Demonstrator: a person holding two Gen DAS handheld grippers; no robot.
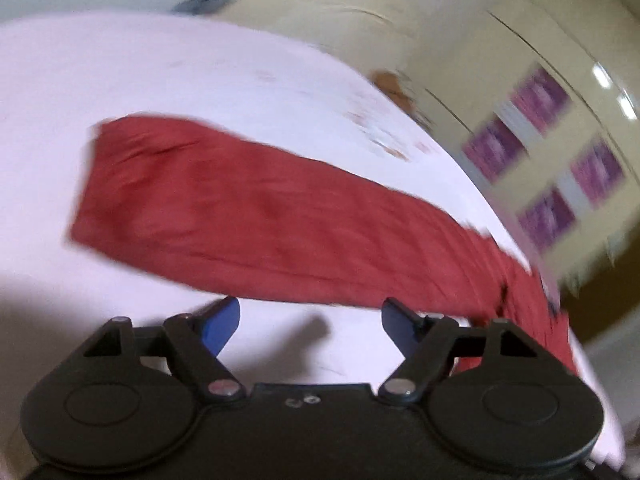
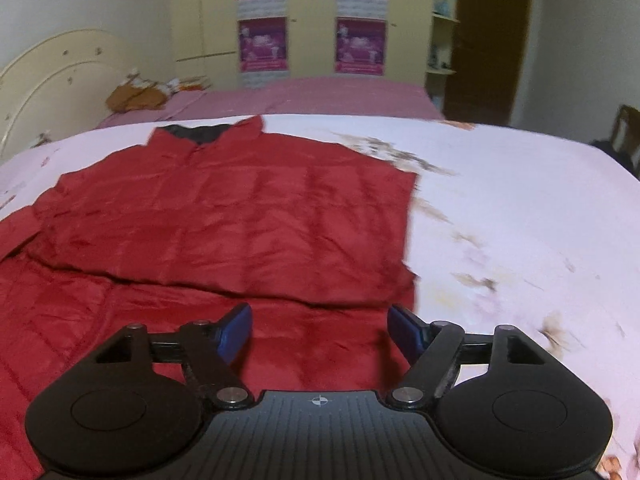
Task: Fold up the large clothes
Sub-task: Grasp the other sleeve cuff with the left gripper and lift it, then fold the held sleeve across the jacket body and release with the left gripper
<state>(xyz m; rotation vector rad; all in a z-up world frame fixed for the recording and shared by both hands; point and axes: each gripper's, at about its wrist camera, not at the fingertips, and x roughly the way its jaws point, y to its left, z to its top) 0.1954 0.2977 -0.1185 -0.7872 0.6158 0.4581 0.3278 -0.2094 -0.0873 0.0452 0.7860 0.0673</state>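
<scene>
The jacket [image 2: 224,216] is a red quilted one, and it lies flat on the bed [image 2: 520,208]. In the right wrist view it fills the centre and the left of the frame. Its dark-lined collar [image 2: 196,132] is at the top centre. One part is already folded over the body and ends in a straight edge right of centre. In the blurred left wrist view one sleeve [image 1: 256,208] crosses the middle of the frame as a long red band on the white sheet.

The right gripper [image 2: 320,332] is above the lower hem, jaws spread, nothing between them. The left gripper [image 1: 310,326] is over bare sheet just below the sleeve, jaws also spread and empty.

I judge the jacket light, soft and puffy. The shell looks like smooth, thin fabric, so it may slip between the pads and a fold may slide or spring back. It is not fragile.

Good places to hold are, in my opinion, the cuff end of the sleeve at the left of the left wrist view, and the hem corner near the right jaw in the right wrist view. A pinch through all layers at an edge should hold better than a pinch on the flat padded middle.
</scene>
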